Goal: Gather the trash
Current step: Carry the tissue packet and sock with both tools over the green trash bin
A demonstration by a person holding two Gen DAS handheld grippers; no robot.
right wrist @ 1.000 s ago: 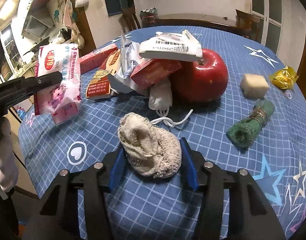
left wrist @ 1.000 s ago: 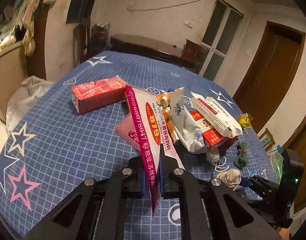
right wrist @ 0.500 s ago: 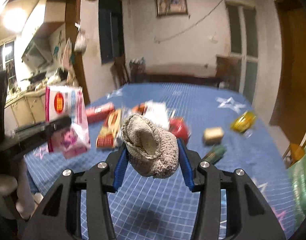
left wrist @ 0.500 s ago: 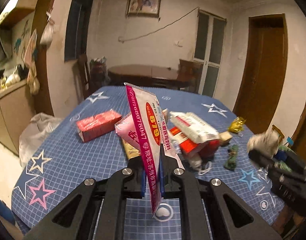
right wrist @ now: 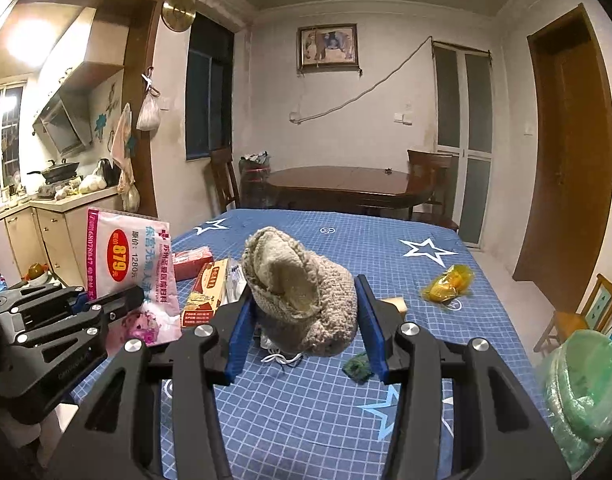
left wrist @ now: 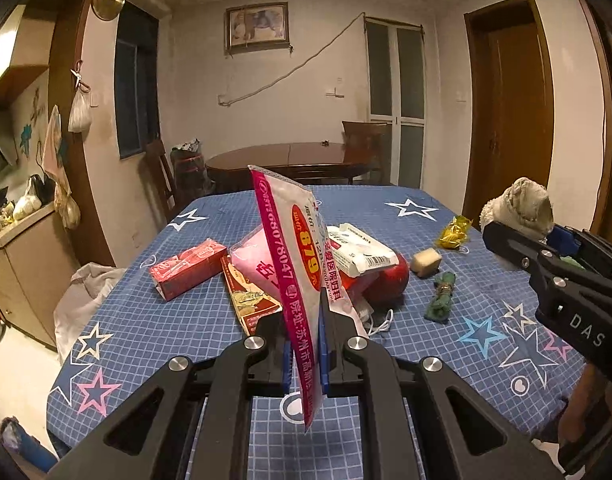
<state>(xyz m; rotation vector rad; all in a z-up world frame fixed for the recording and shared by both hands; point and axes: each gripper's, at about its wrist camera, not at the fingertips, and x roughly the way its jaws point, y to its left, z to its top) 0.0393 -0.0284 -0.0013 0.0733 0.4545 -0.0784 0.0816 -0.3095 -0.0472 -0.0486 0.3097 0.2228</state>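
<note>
My left gripper (left wrist: pixel 304 344) is shut on a pink and white printed plastic packet (left wrist: pixel 295 264), held upright above the near edge of the blue star-patterned table (left wrist: pixel 177 320). The same packet (right wrist: pixel 125 264) and left gripper (right wrist: pixel 105 304) appear at the left of the right wrist view. My right gripper (right wrist: pixel 303 320) is shut on a crumpled beige knitted cloth (right wrist: pixel 301 292), lifted above the table; that cloth (left wrist: pixel 518 206) also shows at the right of the left wrist view. A bin lined with a green bag (right wrist: pixel 586 392) stands low at the right.
On the table lie a red box (left wrist: pixel 187 268), a flat snack carton (left wrist: pixel 249 300), a white wipes pack (left wrist: pixel 360 250) over a red apple (left wrist: pixel 390 276), a beige sponge (left wrist: pixel 426 262), a yellow wrapper (left wrist: pixel 454 232) and a green rag (left wrist: pixel 442 296). A wooden table (right wrist: pixel 346 184) stands behind.
Both grippers rose off the table with their loads and tipped up toward level; the beige cloth left the tablecloth and now hangs in the air, and the room's far wall came into view.
</note>
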